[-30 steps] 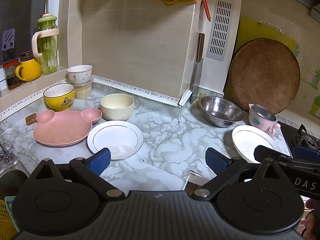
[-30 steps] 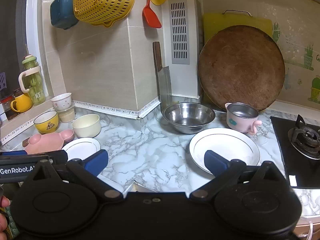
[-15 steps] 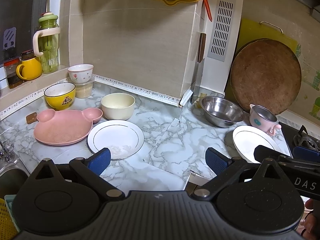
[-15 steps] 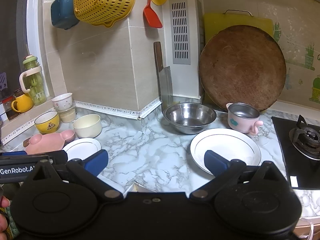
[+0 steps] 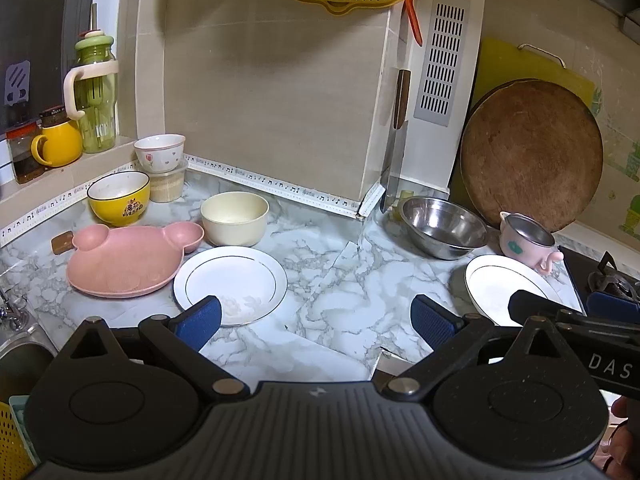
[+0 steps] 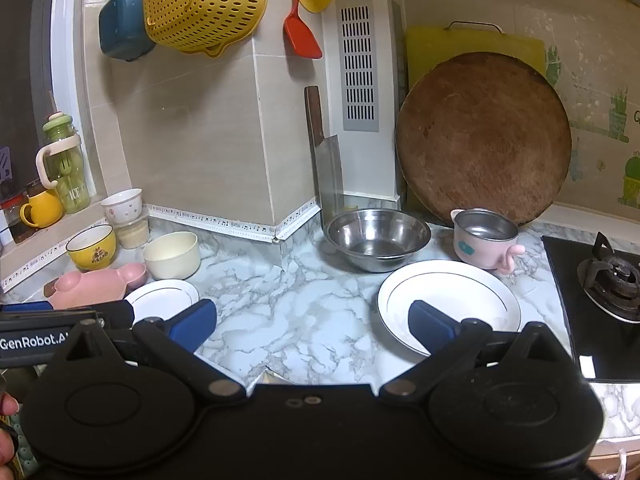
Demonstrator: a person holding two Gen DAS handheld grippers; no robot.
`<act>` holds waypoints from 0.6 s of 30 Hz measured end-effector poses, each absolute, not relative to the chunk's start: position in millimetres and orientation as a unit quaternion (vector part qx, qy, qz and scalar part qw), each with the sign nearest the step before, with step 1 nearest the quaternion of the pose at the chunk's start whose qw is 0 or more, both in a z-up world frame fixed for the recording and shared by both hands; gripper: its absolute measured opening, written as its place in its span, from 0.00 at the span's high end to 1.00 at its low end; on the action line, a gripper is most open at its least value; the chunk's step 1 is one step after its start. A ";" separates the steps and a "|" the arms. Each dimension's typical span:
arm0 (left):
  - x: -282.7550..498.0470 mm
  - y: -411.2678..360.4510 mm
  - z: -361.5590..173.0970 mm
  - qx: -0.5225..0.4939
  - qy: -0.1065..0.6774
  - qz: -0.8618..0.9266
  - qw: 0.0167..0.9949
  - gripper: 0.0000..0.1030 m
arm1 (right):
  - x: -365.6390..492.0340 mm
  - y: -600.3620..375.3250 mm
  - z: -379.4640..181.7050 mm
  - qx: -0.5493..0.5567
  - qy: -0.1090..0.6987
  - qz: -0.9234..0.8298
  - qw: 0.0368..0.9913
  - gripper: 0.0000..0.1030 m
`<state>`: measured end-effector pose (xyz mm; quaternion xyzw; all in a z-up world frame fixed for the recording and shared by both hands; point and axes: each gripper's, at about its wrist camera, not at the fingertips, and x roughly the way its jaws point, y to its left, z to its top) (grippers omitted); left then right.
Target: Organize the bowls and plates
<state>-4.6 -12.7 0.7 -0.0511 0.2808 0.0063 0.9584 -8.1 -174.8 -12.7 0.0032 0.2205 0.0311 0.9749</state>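
On the marbled counter [image 5: 340,296] sit two white plates with thin dark rim lines: the left plate [image 5: 230,284] lies just beside a pink bear-shaped plate [image 5: 124,260], with a cream bowl [image 5: 234,218] right behind it, while the right plate [image 6: 448,300] lies well apart, in front of a steel bowl [image 6: 376,238] and a pink cup with a steel liner [image 6: 484,242]. Further left, a yellow bowl [image 5: 119,197] carries a small dark emblem, too small to read, and a white flowered bowl [image 5: 159,153] rests on a clear container. The left gripper [image 5: 316,318] hovers above the counter with its blue pads spread wide and nothing between them; the right gripper [image 6: 312,322] is likewise spread and empty, one pad over the right plate. The left gripper's body reads "GenRobot.A" in the right wrist view; the right one's shows "DAS" in the left wrist view. A green bottle [image 5: 96,92] on the sill bears pale lettering, unreadable.
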 end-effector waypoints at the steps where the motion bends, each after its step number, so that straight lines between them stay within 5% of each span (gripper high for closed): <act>1: -3.4 -12.5 1.9 -0.051 0.280 0.007 0.959 0.01 | -7.8 -174.7 -12.6 0.003 0.220 0.031 0.975 0.01; 18: 0.4 -10.9 5.0 -0.051 0.275 0.008 0.960 0.01 | -4.4 -174.9 -11.7 0.001 0.213 0.032 0.977 0.01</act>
